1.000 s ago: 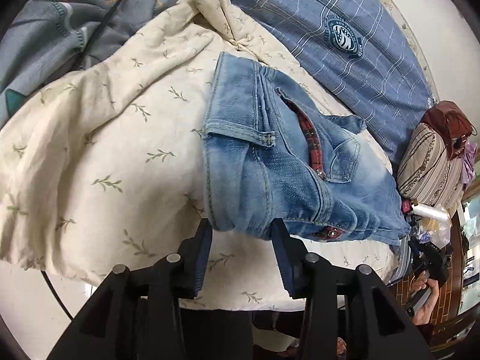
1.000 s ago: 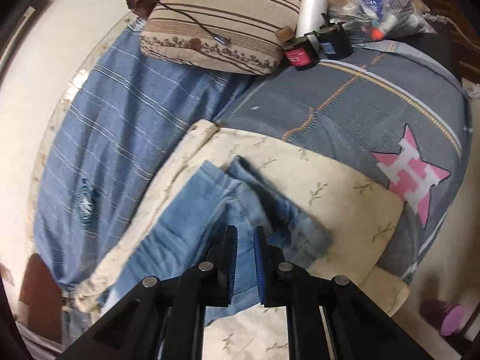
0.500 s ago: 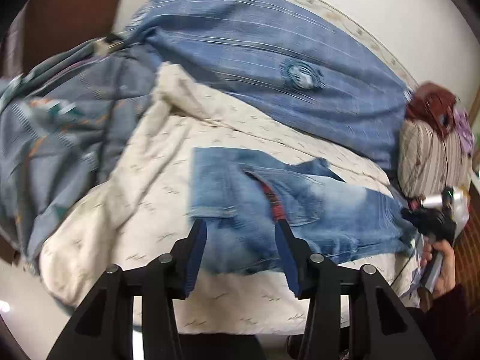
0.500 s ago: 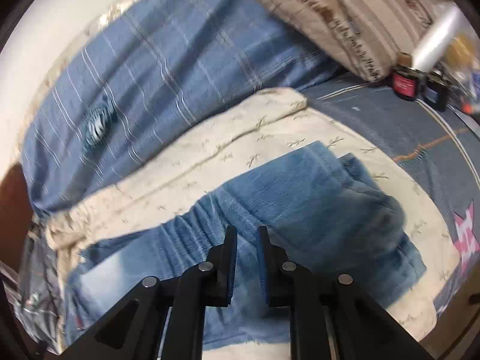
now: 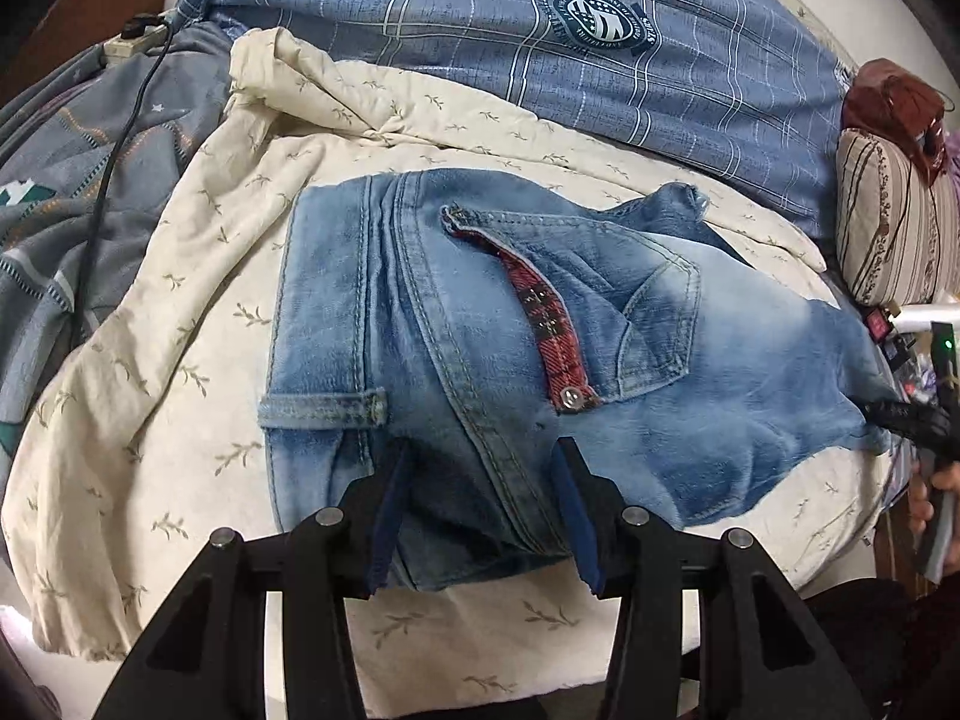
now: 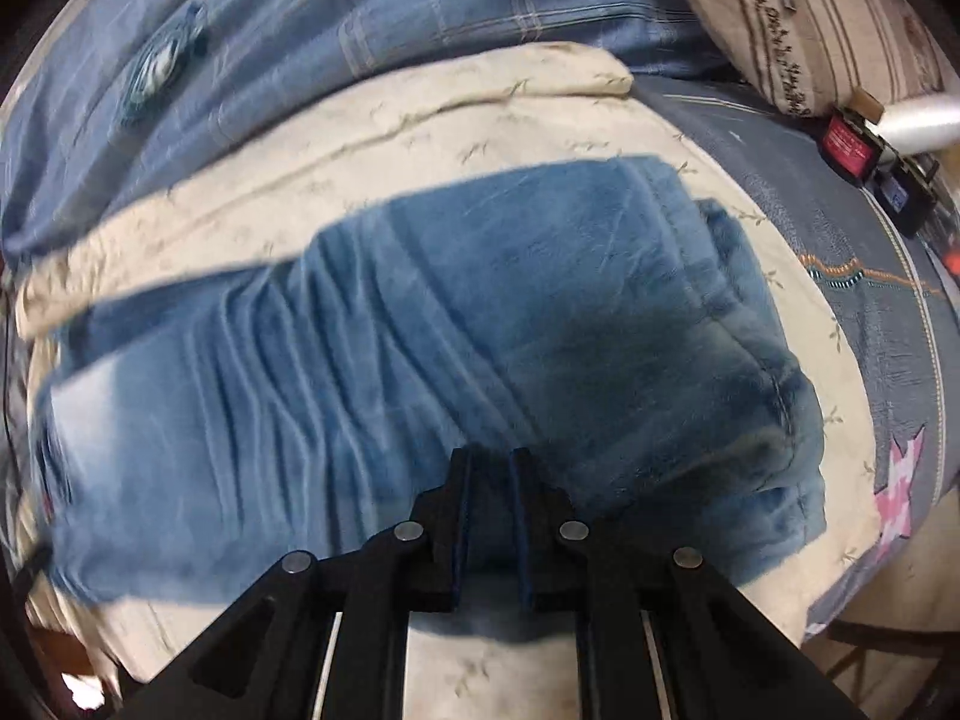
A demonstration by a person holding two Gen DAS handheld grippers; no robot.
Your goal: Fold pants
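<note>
Light blue jeans (image 5: 480,312) lie folded across a cream leaf-print blanket (image 5: 180,330), waist end towards my left gripper, with a red plaid lining strip (image 5: 549,324) showing. My left gripper (image 5: 480,456) stands open over the waist; denim spans the gap and the pads do not press it. In the right wrist view the leg end of the jeans (image 6: 480,330) is wrinkled and blurred. My right gripper (image 6: 489,456) is shut low over its near edge; a pinched fold cannot be made out. The left wrist view shows that right gripper (image 5: 900,417) at the leg's far right edge.
A blue plaid quilt (image 5: 540,30) lies behind the blanket. A striped pillow (image 5: 888,222) sits at the right, with small jars (image 6: 849,144) beside it. A power strip and cable (image 5: 135,36) lie at the back left. A hand (image 5: 936,492) holds the right gripper.
The jeans, a second ago bunched between the left fingers, now lie flat between wider jaws. The right gripper has swung and rolled from beside the leg end to low over it.
</note>
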